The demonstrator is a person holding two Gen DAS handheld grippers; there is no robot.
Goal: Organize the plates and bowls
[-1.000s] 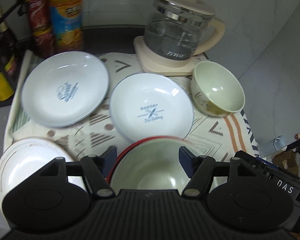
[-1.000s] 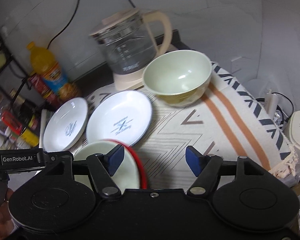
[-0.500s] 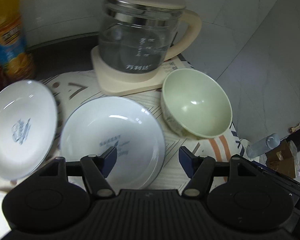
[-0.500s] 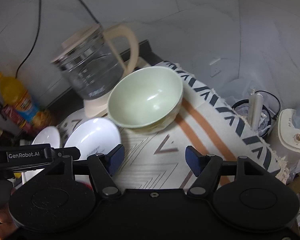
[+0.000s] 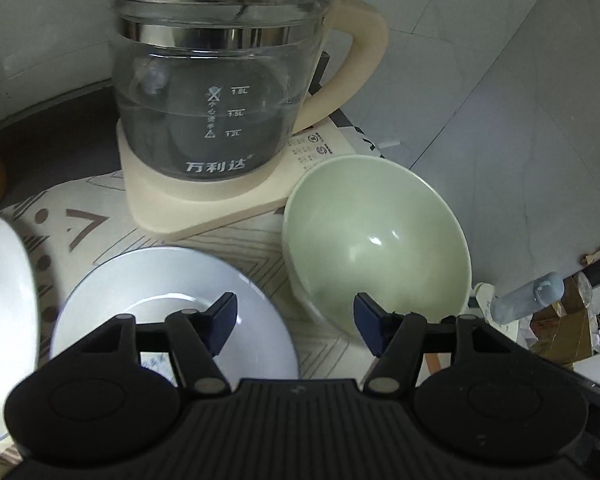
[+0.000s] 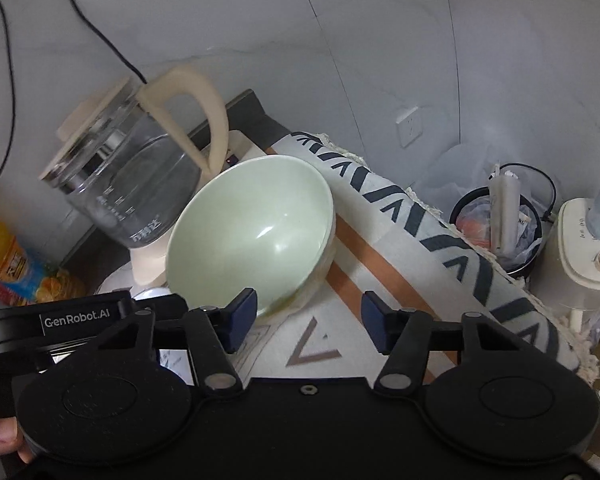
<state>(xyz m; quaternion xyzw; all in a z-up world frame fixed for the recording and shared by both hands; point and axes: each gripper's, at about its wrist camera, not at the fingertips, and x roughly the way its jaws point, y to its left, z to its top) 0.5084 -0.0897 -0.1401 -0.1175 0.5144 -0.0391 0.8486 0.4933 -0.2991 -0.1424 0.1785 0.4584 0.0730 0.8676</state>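
**Both tongs parted and empty beside the green bowl**

The left tongs are seen parted, with nothing gripped; their jaws have just been closing a little, and only patterned cloth lies in the gap. The left pad is seen over a white plate, and the right pad over the near rim of the pale green bowl. A second white plate is cut off at the far left. Just beyond the bowl and plate, a glass kettle on a cream base is stood close, crowding the far side.

The right tongs are likewise held apart and empty, their jaws having just been closing; bare cloth shows between them. The green bowl is found ahead and to the left, its rim by the left pad; contact cannot be told. The kettle is pressed close behind it. To the right, past the desk edge, a bin and a cream appliance are placed. An orange drink bottle is seen far left.
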